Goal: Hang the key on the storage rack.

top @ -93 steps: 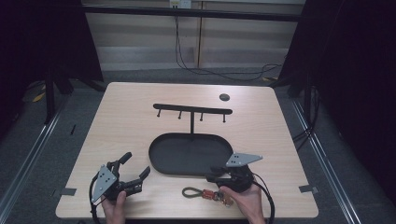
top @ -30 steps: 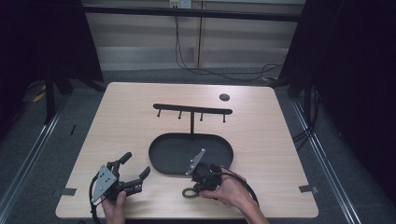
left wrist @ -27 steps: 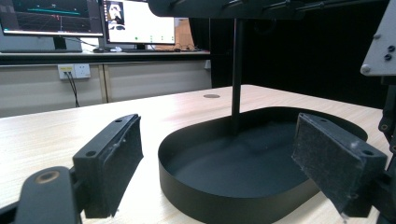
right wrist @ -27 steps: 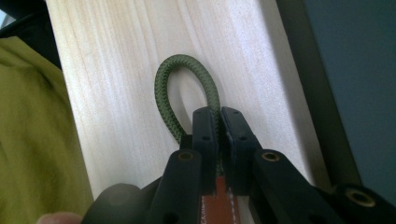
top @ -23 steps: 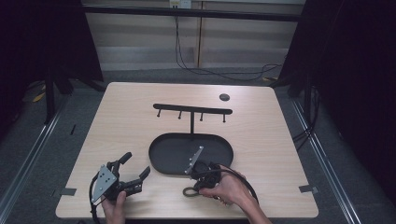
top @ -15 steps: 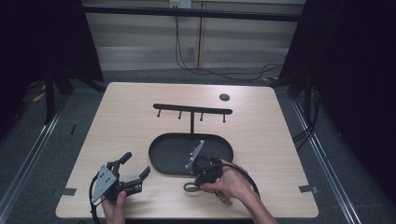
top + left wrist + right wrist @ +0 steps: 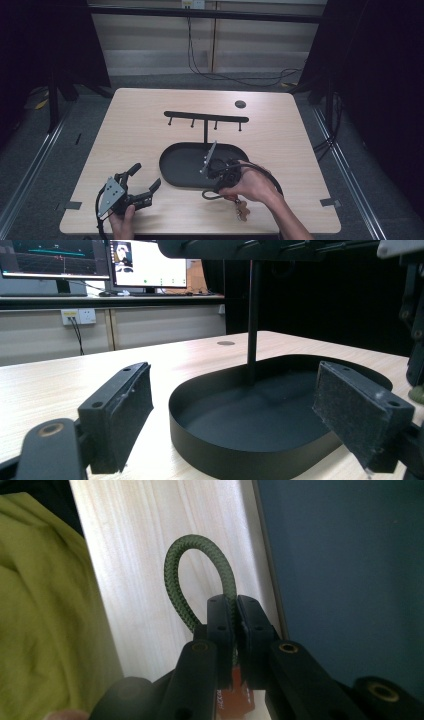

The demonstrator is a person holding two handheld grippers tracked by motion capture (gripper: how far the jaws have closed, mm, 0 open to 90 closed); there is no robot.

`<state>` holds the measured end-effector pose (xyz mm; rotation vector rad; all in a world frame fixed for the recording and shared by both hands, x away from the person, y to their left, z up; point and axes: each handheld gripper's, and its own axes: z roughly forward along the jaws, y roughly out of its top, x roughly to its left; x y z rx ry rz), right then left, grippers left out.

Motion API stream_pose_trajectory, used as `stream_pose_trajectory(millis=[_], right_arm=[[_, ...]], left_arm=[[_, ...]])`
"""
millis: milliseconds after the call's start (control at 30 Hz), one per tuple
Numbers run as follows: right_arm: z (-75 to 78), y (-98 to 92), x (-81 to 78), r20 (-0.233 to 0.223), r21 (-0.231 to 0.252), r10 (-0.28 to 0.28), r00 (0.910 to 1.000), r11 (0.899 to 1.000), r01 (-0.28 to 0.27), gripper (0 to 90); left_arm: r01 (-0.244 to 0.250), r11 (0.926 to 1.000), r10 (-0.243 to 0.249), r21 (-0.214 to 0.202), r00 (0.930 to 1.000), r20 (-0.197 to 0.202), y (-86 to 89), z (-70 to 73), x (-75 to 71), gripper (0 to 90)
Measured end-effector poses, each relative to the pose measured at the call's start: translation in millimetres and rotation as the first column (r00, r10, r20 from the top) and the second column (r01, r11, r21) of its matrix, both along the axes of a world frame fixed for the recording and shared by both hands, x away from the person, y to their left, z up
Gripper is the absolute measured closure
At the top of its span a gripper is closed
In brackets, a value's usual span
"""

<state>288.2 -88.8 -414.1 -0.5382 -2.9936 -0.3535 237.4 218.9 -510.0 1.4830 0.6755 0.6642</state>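
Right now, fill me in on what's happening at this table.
A person works two handheld grippers at a wooden table. The right gripper is shut on a green cord loop beside the black oval tray. The left gripper rests open near the table's front left edge. The hook rack stands bare.

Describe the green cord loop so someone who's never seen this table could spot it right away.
Start at the black oval tray in the middle of the wooden table. Just past its near right rim, the right gripper has its jaws shut on the cord loop. It is the only green braided thing there.
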Motion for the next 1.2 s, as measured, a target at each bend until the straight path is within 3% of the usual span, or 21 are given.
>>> stream_pose_trajectory(millis=[167,500,567,900,1033,1200], right_arm=[[16.8,-1.3,1.6,0.009,-0.026,0.021,0.9997,0.999,-0.021,85.6],[35.2,-2.1,4.8,0.014,-0.065,0.035,0.9993,0.997,-0.034,85.6],[41.5,-3.1,5.4,0.02,-0.049,0.03,0.9994,0.998,-0.029,85.7],[70.5,-4.9,7.6,0.048,-0.071,0.026,0.9985,0.997,-0.022,85.6],[84.8,-6.7,9.3,0.073,-0.044,0.03,0.9969,0.999,-0.026,85.7],[99.5,-5.2,15.5,0.086,-0.044,0.025,0.996,0.999,-0.021,85.7]], left_arm=[[-0.001,1.0,0.001,0.0,1.0,-0.001,0.0,0.0,-0.1,15.7],[0.0,1.0,0.0,0.0,1.0,0.0,0.0,0.0,0.0,15.7],[-0.001,1.0,0.001,-0.002,1.0,-0.001,-0.1,0.0,0.0,15.7],[0.0,1.0,0.0,0.0,1.0,0.0,0.0,0.0,0.0,15.7],[0.002,1.0,-0.002,-0.003,1.0,-0.003,-0.2,0.0,0.0,15.7],[-0.001,1.0,0.001,0.001,1.0,-0.002,0.1,0.0,-0.1,15.7]])
